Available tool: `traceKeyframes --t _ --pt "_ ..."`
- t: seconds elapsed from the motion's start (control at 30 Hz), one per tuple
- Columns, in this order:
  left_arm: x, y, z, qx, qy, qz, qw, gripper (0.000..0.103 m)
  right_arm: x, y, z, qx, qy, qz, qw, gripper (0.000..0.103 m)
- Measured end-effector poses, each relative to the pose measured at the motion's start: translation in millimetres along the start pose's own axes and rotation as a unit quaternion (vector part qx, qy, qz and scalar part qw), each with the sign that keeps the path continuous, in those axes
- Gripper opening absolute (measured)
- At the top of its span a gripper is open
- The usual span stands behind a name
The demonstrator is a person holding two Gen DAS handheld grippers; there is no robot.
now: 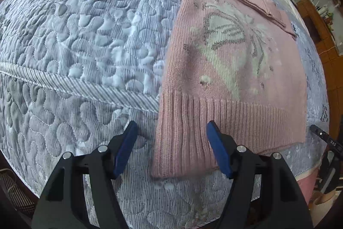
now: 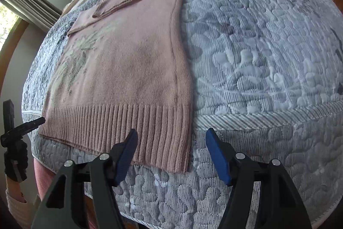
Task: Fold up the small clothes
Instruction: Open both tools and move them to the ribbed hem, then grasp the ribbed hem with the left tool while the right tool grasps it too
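Both grippers are hovering at the hem corners of the pink knitted sweater [image 1: 231, 70], ready for the bottom-to-top fold.

The pink knitted sweater with the pale butterfly motif is lying flat on the grey-blue quilted bed cover [image 1: 85, 35], sleeves already folded in across its top, ribbed hem [image 2: 120, 128] hanging slightly over the bed's near edge. The left gripper [image 1: 171, 149] is spreading its blue-padded fingers [image 1: 126, 147] wide around the hem's left corner; the right gripper [image 2: 171, 156] is likewise gaping wide, empty, at the right corner. To do this well, each should probably be pinching both knit layers just inside its corner, then lifting together and level, so the hem is landing square near the folded sleeves without dragging the body askew.
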State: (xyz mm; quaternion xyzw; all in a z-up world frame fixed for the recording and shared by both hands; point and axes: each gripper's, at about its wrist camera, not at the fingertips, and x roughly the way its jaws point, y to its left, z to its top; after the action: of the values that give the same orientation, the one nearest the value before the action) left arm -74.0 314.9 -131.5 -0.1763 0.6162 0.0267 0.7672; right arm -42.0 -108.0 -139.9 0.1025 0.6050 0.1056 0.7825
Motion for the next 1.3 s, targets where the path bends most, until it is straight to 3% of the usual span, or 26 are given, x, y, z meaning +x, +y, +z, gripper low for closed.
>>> traceKeyframes --t 0.37,0.53,0.63,0.7,0.77,1.13,1.3 --pt "7.0 -2.6 -4.3 -0.009 0.01 -0.034 0.9993 0.067 22.5 8.0 -15.8 -0.014 0.03 -0.005 0.999 0.059" --pt "5.9 -0.8 -9.5 -0.011 0.008 -0.033 0.9994 0.058 24.7 5.6 -16.2 -0.011 0.041 0.018 0.999 0.035" --pt "4.9 4.9 -10.8 -0.02 0.011 -0.043 0.9988 0.04 27.5 4.3 -16.7 -0.006 0.045 0.026 0.999 0.014" --pt "4.7 7.2 -11.5 -0.031 0.013 -0.064 0.9974 0.022 25.9 3.2 -15.6 0.0 0.045 0.037 0.998 0.012" --pt "3.8 7.6 -11.8 -0.038 0.012 -0.069 0.9968 0.018 21.4 2.8 -13.3 0.003 0.041 0.048 0.998 0.011" --pt "-27.9 -3.2 11.4 -0.04 -0.027 -0.12 0.9915 0.015 -24.0 3.3 26.6 0.025 -0.006 0.136 0.99 0.011" --pt "-36.6 -11.3 38.0 -0.045 -0.047 -0.131 0.9892 0.015 -33.8 0.0 57.2 0.04 -0.023 0.15 0.988 0.011"
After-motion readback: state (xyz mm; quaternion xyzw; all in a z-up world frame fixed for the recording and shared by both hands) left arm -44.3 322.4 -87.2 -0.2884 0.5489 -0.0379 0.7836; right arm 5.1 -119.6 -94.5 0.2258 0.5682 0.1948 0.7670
